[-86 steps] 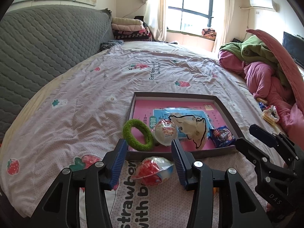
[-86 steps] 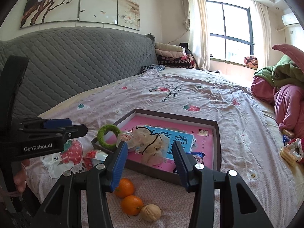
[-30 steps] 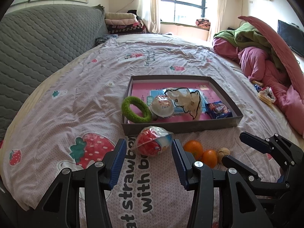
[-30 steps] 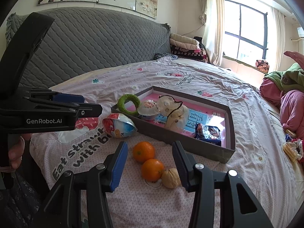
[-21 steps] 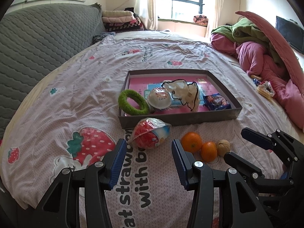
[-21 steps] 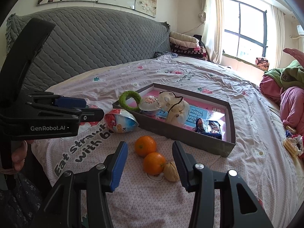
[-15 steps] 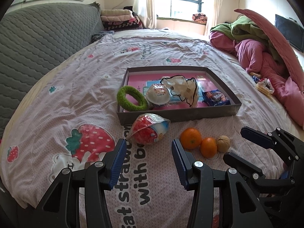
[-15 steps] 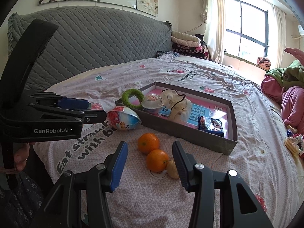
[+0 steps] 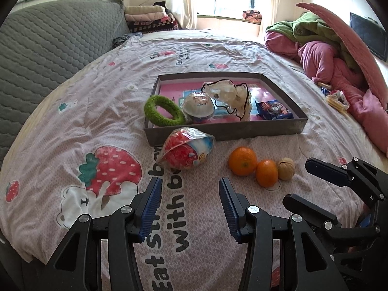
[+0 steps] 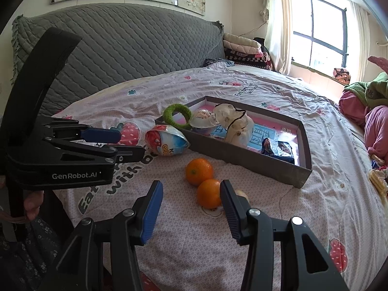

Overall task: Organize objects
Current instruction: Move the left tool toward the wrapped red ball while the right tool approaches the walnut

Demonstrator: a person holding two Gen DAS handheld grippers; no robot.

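Both grippers, left gripper (image 9: 188, 206) & right gripper (image 10: 190, 209), hang spread, holding nothing, over the bed (image 9: 101, 101). Your wrapped egg toy (image 9: 185, 149), two oranges (image 9: 242, 161) & walnut (image 9: 286, 168) lie near you, outside the tray (image 9: 225, 131), probably awaiting sorting.

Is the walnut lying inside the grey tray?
No, the walnut lies on the bedspread beside two oranges, outside the near wall of the grey tray.

Right gripper's fingers (image 10: 230, 208) hide most of walnut (image 10: 242, 194).
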